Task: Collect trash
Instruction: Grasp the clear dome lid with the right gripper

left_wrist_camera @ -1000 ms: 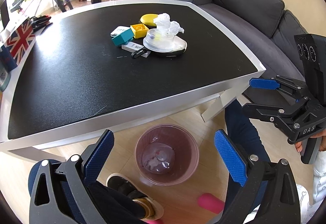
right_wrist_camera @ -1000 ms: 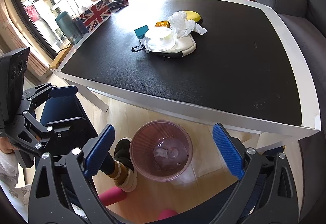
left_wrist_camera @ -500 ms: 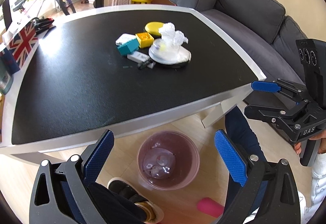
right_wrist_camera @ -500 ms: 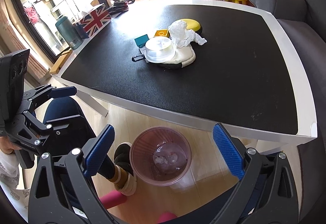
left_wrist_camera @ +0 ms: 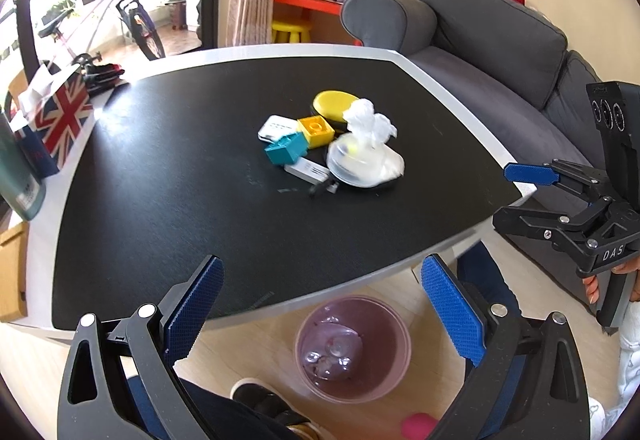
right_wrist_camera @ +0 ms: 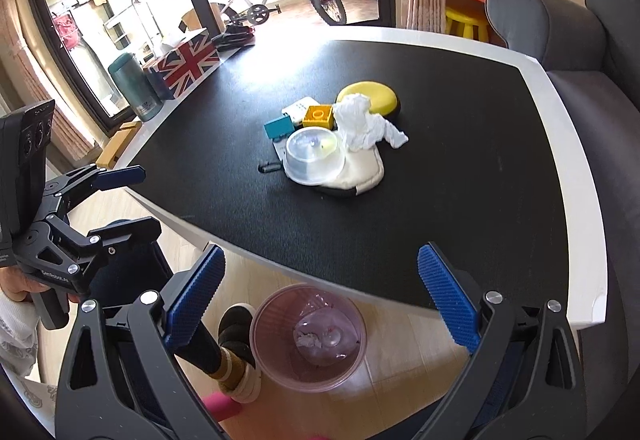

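Observation:
A crumpled white tissue (left_wrist_camera: 370, 120) (right_wrist_camera: 362, 124) lies in a cluster on the black table (left_wrist_camera: 160, 160) (right_wrist_camera: 460, 180), next to a clear plastic lid (left_wrist_camera: 354, 160) (right_wrist_camera: 315, 156) on a white pouch (right_wrist_camera: 362, 172). A pink trash bin (left_wrist_camera: 353, 348) (right_wrist_camera: 308, 336) with trash in it stands on the floor under the near table edge. My left gripper (left_wrist_camera: 324, 312) is open and empty above the bin. My right gripper (right_wrist_camera: 320, 300) is open and empty too; it also shows in the left wrist view (left_wrist_camera: 536, 196).
The cluster also holds a yellow block (left_wrist_camera: 316, 130), a teal block (left_wrist_camera: 286, 150), a yellow round case (left_wrist_camera: 334, 104) and a white stick (left_wrist_camera: 306, 170). A Union Jack box (left_wrist_camera: 60, 116) and a green flask (right_wrist_camera: 134, 86) stand at the far table side. A grey sofa (left_wrist_camera: 500, 52) is right.
Both grippers have risen and tilted up toward the table; the bin has slid lower in both views. Both stay open and empty.

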`<state>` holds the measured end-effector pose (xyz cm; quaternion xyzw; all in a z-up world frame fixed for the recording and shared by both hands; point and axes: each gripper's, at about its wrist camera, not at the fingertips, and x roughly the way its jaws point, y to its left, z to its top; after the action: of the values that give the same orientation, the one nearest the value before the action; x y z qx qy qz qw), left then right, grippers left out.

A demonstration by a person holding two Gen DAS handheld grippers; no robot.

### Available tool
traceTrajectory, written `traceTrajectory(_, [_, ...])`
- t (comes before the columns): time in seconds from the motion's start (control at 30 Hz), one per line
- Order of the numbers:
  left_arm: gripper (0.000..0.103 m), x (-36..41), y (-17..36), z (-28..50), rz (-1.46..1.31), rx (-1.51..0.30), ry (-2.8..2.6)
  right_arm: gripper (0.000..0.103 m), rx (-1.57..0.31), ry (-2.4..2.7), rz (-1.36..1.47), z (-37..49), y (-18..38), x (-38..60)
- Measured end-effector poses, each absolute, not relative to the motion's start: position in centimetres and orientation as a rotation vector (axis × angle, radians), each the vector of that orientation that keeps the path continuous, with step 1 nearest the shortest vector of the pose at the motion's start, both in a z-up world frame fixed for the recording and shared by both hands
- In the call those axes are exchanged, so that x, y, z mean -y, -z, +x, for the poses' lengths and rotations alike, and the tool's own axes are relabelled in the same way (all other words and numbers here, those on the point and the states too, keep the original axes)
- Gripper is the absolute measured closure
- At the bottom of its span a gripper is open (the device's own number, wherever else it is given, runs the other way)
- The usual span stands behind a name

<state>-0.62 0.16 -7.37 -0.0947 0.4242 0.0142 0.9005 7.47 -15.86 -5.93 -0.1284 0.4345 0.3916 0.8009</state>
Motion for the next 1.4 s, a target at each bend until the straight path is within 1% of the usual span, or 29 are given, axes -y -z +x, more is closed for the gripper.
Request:
traceTrajectory(0.33, [0.008,-1.2,7.0,-0.2,-0.2,-0.864,-0.038,0.007,-0.922,-0.809,-0.306,11.1,5.6,12.1])
traceTrajectory(0.57, [0.008,-1.6,7.2,-0.2,-0.211,-0.863,-0.042,0.007,-0.967,-0.804,-0.376,13.1,6.8,8.7])
traceTrajectory(1.0, [0.008,-2.2,7.6,-0.4,-0.228,-0.872,-0.047,0.007,-1.055,-0.811,-0.399,14.9,9.5,4.9])
traceTrajectory(1.07, [0.008,-2.3,7.7,-0.4,-0.231,-0.873,-0.048,0.012,-1.062,-0.812,-0.401,15.0,9.8,4.6])
traceTrajectory(1.13, [0.008,-2.4,7.7,-0.4,-0.233,-0.872,-0.049,0.021,-1.076,-0.809,-0.414,15.2,10.2,4.2])
traceTrajectory(1.2, [0.008,-2.5,7.7,-0.4,-0.238,-0.872,-0.05,0.025,-1.087,-0.811,-0.414,15.4,10.5,4.0])
traceTrajectory(1.23, [0.008,-2.5,7.7,-0.4,-0.238,-0.871,-0.05,0.032,-1.09,-0.812,-0.413,15.4,10.5,4.0])
traceTrajectory(1.27, [0.008,-2.5,7.7,-0.4,-0.238,-0.872,-0.049,0.036,-1.095,-0.811,-0.415,15.5,10.7,3.9])
traceTrajectory(1.33, [0.008,-2.5,7.7,-0.4,-0.237,-0.873,-0.049,0.047,-1.103,-0.811,-0.418,15.6,10.9,3.9])
traceTrajectory(1.4, [0.008,-2.5,7.7,-0.4,-0.237,-0.873,-0.048,0.048,-1.104,-0.813,-0.417,15.6,11.0,3.9])
